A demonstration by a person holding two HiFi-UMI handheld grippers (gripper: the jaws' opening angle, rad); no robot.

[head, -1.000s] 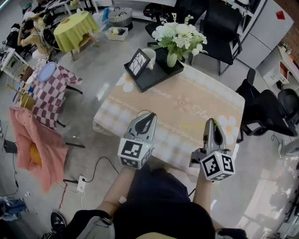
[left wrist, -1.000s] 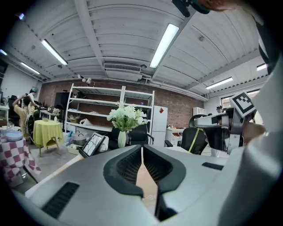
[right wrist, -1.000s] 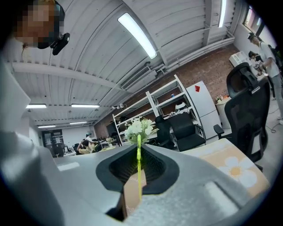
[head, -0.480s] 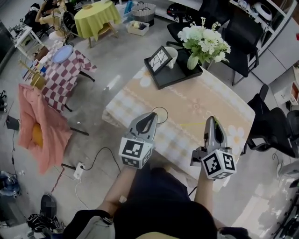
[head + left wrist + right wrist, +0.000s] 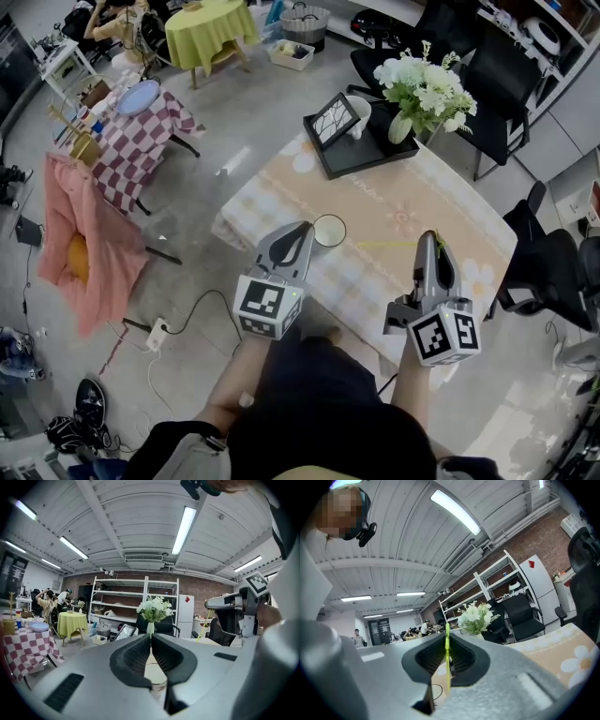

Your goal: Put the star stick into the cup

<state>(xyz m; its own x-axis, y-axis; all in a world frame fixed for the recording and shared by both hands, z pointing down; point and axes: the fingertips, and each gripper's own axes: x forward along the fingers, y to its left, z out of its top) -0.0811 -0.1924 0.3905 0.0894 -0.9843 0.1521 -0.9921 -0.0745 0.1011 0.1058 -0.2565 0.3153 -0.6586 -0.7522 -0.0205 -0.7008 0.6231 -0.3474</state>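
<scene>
In the head view my left gripper is shut on the near wall of a white cup, whose open mouth faces up over the table's near left edge. The left gripper view shows the cup pinched low between the nearly closed jaws of the left gripper. My right gripper is shut on a thin yellow-green star stick, which points left toward the cup, a gap away from it. In the right gripper view the stick stands edge-on between the jaws of that gripper. Its star end is too small to make out.
The beige flowered table carries a black tray at its far end with a flower vase, a framed picture and a white mug. Black chairs stand right. A checked table and pink cloth stand left.
Both grippers have shifted left across the table, toward its near left edge. The cup's mouth now shows in full beside the left gripper's tip. The view has swung, sliding the table rightward.
</scene>
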